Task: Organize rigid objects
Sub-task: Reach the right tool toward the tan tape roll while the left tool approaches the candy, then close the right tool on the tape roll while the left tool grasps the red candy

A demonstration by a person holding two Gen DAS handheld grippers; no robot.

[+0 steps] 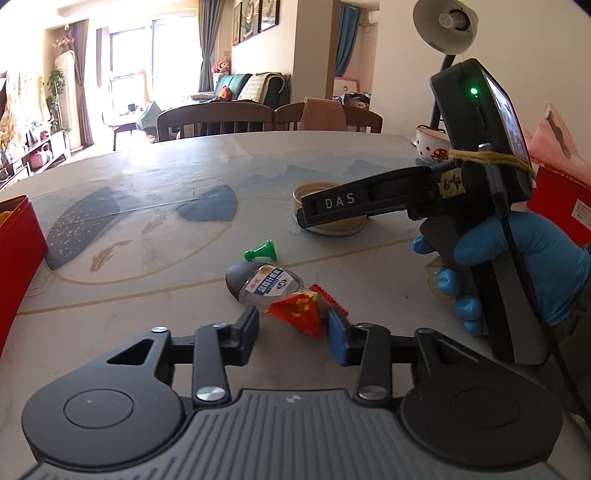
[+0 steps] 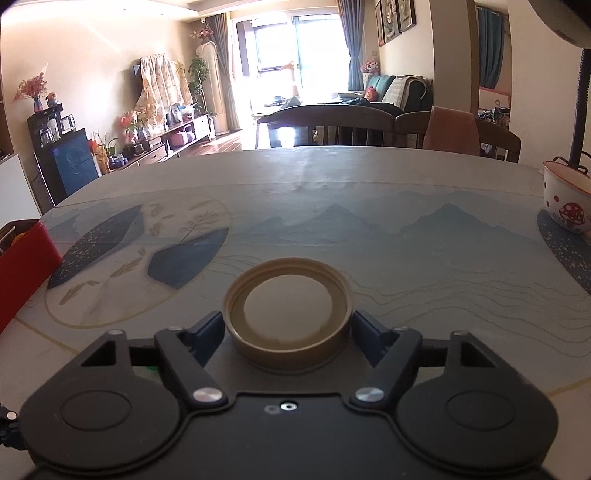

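From the left wrist view, the left gripper (image 1: 291, 328) sits low over the counter (image 1: 147, 184) with its fingers (image 1: 246, 330) partly drawn in around a red snack packet (image 1: 301, 312). The right finger touches the packet's crinkled edge; the left finger stands just clear of it, so the packet lies between the fingers and is not clamped. Just beyond the packet, touching it, a small clear bottle (image 1: 264, 284) with a dark cap lies on its side. A green game pawn (image 1: 260, 252) lies tipped over a little farther out. To the right, a hand in a blue glove (image 1: 517, 266) holds the right gripper (image 1: 332, 210), whose fingers reach across a tan jar lid (image 1: 332, 194). A red box (image 1: 18, 258) stands at the left edge, another red box (image 1: 561, 206) at the right, and a white bowl (image 1: 430, 146) with red mushrooms sits behind the right gripper near a lamp (image 1: 445, 26).

From the right wrist view, the right gripper (image 2: 288, 336) has the jar lid (image 2: 288, 314) between its 2 fingers (image 2: 207, 338). The lid rests on the counter (image 2: 369, 221), open side up. Both fingers stand at the lid's sides; whether they press on the rim cannot be told, since the contact points are hidden by the lid's curve. The mushroom bowl (image 2: 565, 199) sits at the far right and the red box (image 2: 26, 266) at the left edge. Chairs (image 2: 332, 122) stand beyond the counter.
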